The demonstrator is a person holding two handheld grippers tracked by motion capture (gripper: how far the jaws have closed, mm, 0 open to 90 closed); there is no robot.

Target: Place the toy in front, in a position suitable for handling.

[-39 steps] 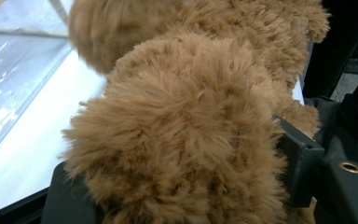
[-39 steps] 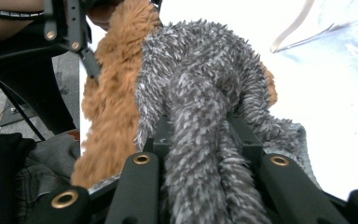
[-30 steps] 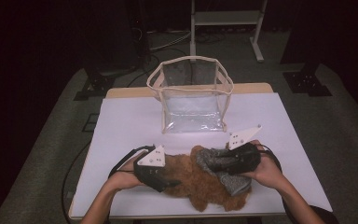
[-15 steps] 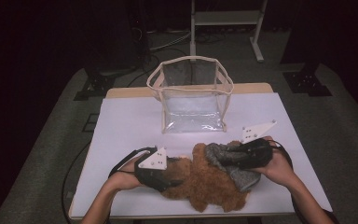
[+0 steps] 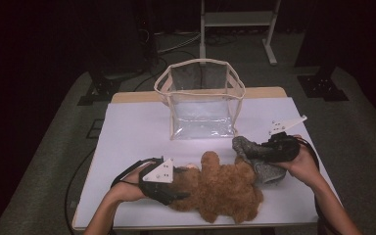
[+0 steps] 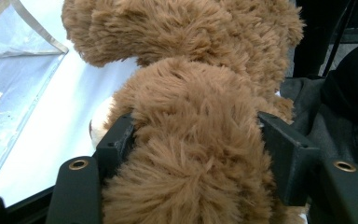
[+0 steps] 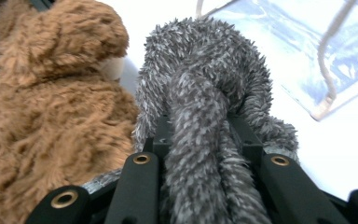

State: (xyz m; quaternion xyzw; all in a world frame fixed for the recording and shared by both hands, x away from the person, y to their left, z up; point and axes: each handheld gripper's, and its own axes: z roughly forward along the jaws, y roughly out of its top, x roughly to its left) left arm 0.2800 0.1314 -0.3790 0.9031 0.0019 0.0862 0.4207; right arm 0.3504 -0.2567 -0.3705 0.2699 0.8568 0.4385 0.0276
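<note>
A brown teddy bear (image 5: 223,188) lies on the white table (image 5: 132,132) near its front edge. My left gripper (image 5: 177,192) sits at the bear's left end. Its jaws have just been closing and now press on a furry limb (image 6: 191,140) from both sides. To the right of the bear, my right gripper (image 5: 262,152) is shut on a grey plush toy (image 5: 268,170), which hangs between the jaws. In the right gripper view the grey plush (image 7: 200,107) bulges out past the jaws, beside the bear (image 7: 51,116).
A clear plastic bag (image 5: 201,105) with cream trim and handles stands open at the back middle of the table. A metal stand (image 5: 235,19) is on the floor behind. Bare tabletop lies to the left and right of the bag.
The right gripper has carried the grey plush to the right, off the teddy bear. The left gripper's jaws have closed on the bear, and that hand has stayed in place.
</note>
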